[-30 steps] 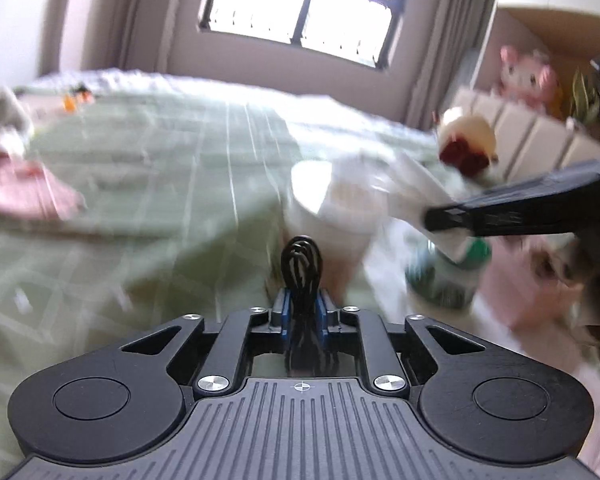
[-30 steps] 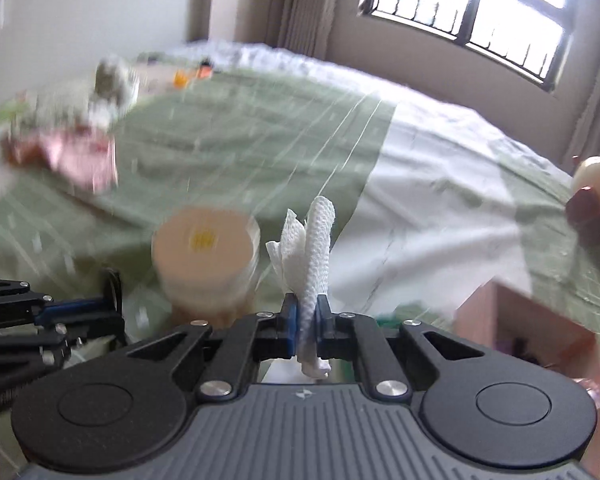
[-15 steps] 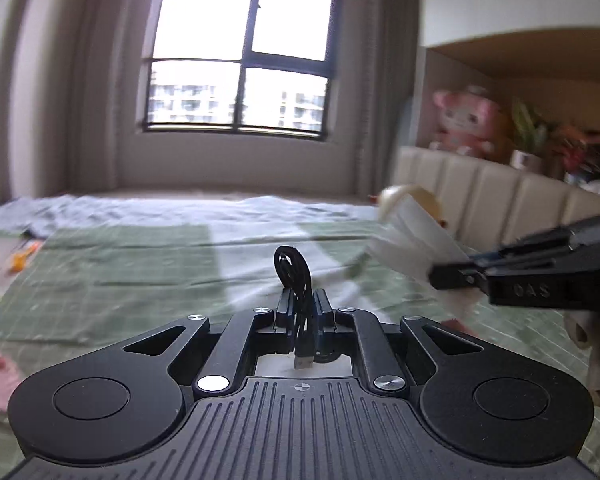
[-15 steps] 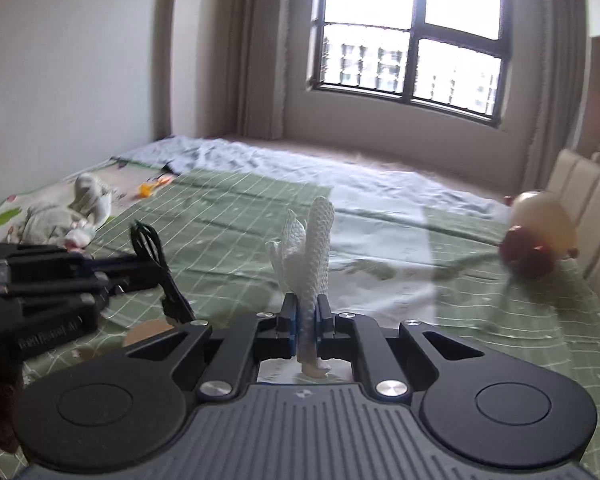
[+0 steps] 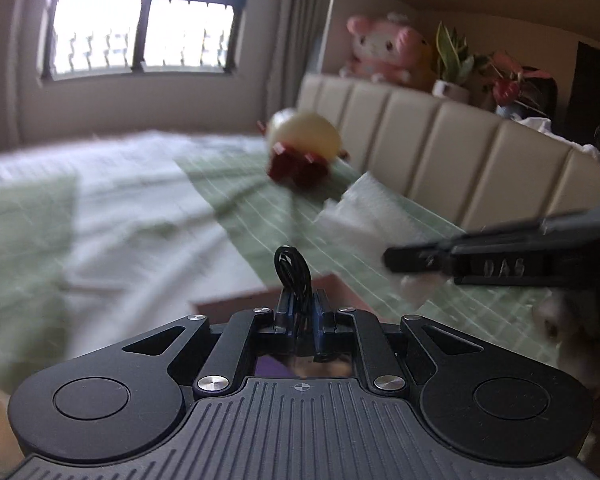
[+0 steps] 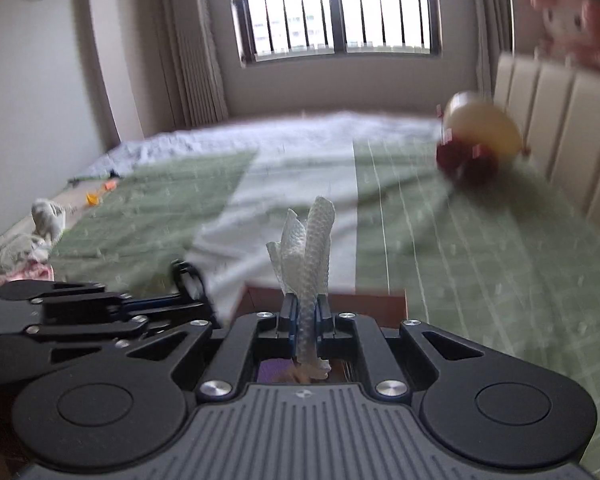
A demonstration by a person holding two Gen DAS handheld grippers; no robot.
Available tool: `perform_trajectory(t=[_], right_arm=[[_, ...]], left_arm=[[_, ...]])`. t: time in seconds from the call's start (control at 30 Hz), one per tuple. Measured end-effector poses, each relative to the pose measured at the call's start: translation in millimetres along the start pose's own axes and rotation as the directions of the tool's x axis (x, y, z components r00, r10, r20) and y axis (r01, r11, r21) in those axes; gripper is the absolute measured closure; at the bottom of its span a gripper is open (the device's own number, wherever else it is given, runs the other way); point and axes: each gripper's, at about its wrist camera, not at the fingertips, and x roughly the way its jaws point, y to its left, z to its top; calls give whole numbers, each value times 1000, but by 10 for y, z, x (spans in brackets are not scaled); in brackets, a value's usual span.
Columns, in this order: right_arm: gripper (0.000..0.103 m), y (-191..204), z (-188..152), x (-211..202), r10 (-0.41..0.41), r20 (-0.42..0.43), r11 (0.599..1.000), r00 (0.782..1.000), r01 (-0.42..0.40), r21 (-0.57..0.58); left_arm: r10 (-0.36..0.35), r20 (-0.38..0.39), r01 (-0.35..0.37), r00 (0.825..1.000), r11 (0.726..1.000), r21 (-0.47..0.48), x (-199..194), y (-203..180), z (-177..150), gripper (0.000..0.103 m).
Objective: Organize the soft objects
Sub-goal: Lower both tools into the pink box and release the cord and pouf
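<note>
Bedroom w/ barred window (image 6: 340,12) behind; bed (image 6: 480,248) under green grid cover w/ white sheet (image 6: 300,184) across its middle, padded headboard (image 5: 440,148) along its right edge.

L gripper (image 5: 299,308): jaws closed on black cable loop (image 5: 291,270), loop standing upright out of the tips, long axis vertical, pointing away from cam. R gripper (image 6: 307,312): jaws clamped on white paper towel (image 6: 308,248), bunched, long axis upright, upper end slightly fanned. Both held above near edge of bed, just over a reddish-brown box (image 6: 380,302); its inside is hidden by the gripper bodies, contents can't tell.

Round cream/red plush (image 6: 476,144) at far right of bed, close to headboard; blurred. Pink plush (image 5: 384,50) sits on ledge above headboard.

L view only: potted plants (image 5: 456,64) on ledge, R gripper side-on w/ towel (image 5: 364,216) sticking out toward the far end of the bed. R view only: grey/pink soft items (image 6: 24,252) at left edge of bed, small orange bits (image 6: 100,194) farther back, L gripper side-on at lower left.
</note>
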Motion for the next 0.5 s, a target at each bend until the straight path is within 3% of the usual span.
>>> perform_trajectory(t=[0.07,0.1,0.17,0.23,0.3,0.4,0.47,0.5], right_arm=[[94,-96,-101,231,-18,-55,999,998,20,28],[94,-138,-135,346,-17,-83,999,996,21,46],[94,-189,-193,596,-2,-141,996,990,15,88],[94,-198,-249,847,5,-198,994,980,17,108],[94,-172,-324,1090,5,-259,992,966,28,124],[94,-151,-472,1343,33,-323,982,946,29,186],[93,-138,-508,1361,26,-313,980,949,38,195],[87,-134,-509,1323,28,-303,980,953,34,197]], left_arm=[[-75,-68,70,995,995,-76,321,107,-113,90],[-94,-138,80,986,991,-107,502,169,-163,90],[-98,-256,58,962,985,-162,785,299,-307,91],[-96,-292,44,951,983,-180,898,404,-447,88],[-26,-292,-20,956,988,-156,868,464,-545,90],[44,-228,-66,973,994,-91,708,459,-577,89],[79,-163,-92,983,993,-76,526,452,-575,89],[92,-128,-103,988,991,-84,410,462,-595,89]])
